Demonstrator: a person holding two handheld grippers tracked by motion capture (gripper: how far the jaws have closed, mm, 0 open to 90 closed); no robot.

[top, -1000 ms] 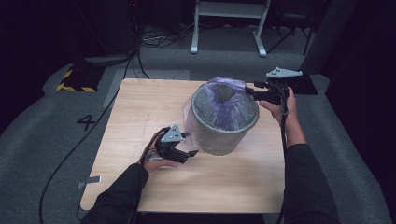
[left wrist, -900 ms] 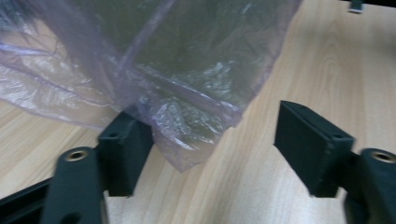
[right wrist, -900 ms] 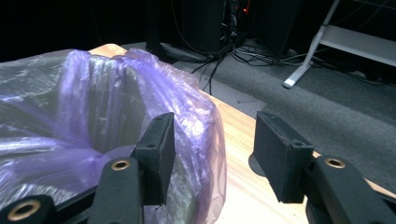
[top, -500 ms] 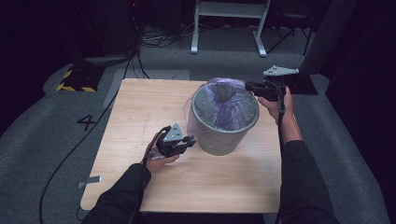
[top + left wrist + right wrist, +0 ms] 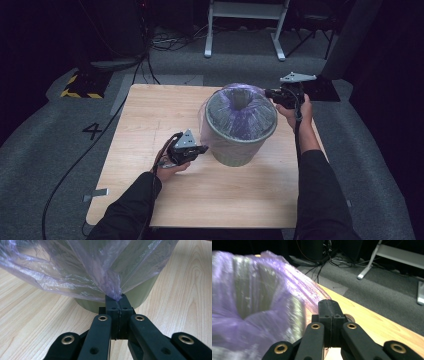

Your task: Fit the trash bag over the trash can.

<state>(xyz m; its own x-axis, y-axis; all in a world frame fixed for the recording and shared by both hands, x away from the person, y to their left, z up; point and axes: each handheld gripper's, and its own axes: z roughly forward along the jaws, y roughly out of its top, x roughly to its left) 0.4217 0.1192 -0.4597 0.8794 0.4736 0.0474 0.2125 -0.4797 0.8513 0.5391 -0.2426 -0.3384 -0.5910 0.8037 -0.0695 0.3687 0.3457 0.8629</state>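
Looking down, high view: a wooden table [image 5: 150, 120] carries a grey-green waste bin [image 5: 239, 150] lined with a thin purple bin liner [image 5: 240, 110], standing right of the table's middle.
Liner, high view: its plastic is spread over the bin's mouth and hangs down the outer wall on the near-left side.
Left gripper, high view: the left gripper [image 5: 200, 149] is at the bin's lower left wall, held by the left hand [image 5: 167, 167] in a dark sleeve, its cable looping off the table's left edge.
Right gripper, high view: the right gripper [image 5: 270, 93] is at the bin's far-right rim, held by the right hand [image 5: 295, 107].
Floor, high view: grey carpet with a number 4 [image 5: 92, 131] marked left of the table, and a white frame [image 5: 245, 25] beyond it.
Left gripper view: jaws clenched together on a gathered pinch of the liner [image 5: 100, 270], which fans upward from the tips; the bin wall [image 5: 140, 295] is just behind, on the wood.
Right gripper view: jaws pressed closed at the liner's edge [image 5: 294, 277]; whether plastic is caught between them I cannot tell. Cables [image 5: 322, 262] lie on the carpet beyond the table.
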